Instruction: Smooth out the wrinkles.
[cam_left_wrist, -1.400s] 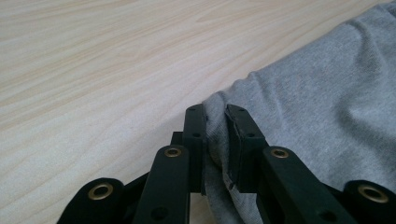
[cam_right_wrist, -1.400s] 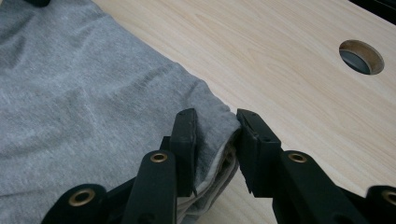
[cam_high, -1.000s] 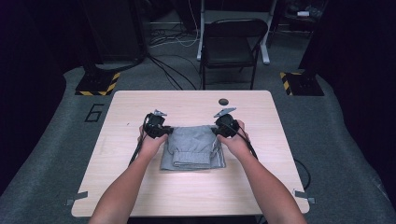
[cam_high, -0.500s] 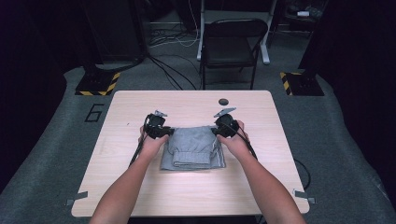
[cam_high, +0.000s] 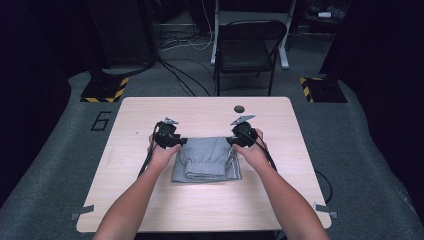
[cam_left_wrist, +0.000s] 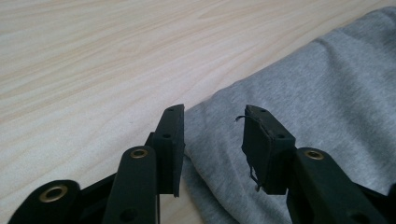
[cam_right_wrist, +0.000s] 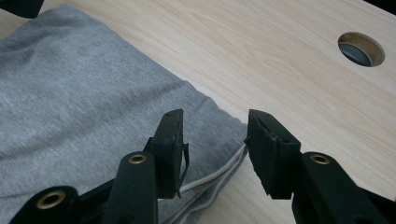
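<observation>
Dark floor and a folding chair (cam_high: 252, 47) lie beyond the pale wooden table (cam_high: 150, 210) in the high view. Taking the folded grey garment (cam_high: 207, 160) as the landmark, it lies at the middle of the table. The left gripper (cam_high: 181, 142) sits at its far-left corner and the right gripper (cam_high: 231, 140) at its far-right corner, a hand behind each. A round cable hole (cam_high: 239, 108) in the tabletop lies past the garment, on the far side, near the right gripper.

From the left gripper view, the left gripper (cam_left_wrist: 212, 140) has its jaws spread, having just been opening. The garment's (cam_left_wrist: 317, 93) corner lies beneath and between them, but the pads do not press it.

From the right gripper view, the right gripper (cam_right_wrist: 215, 144) likewise stands spread, its jaws having just been opening. The garment's (cam_right_wrist: 79, 98) layered corner with its pale seam edge sits between them unpinched. The cable hole (cam_right_wrist: 362, 49) is off to the far right.

My judgement is that the fold has been laid down and let go. The risk now lies in pulling away: a frayed pad edge could snag the cloth and drag the top layer, undoing the fold or skewing the stack.
</observation>
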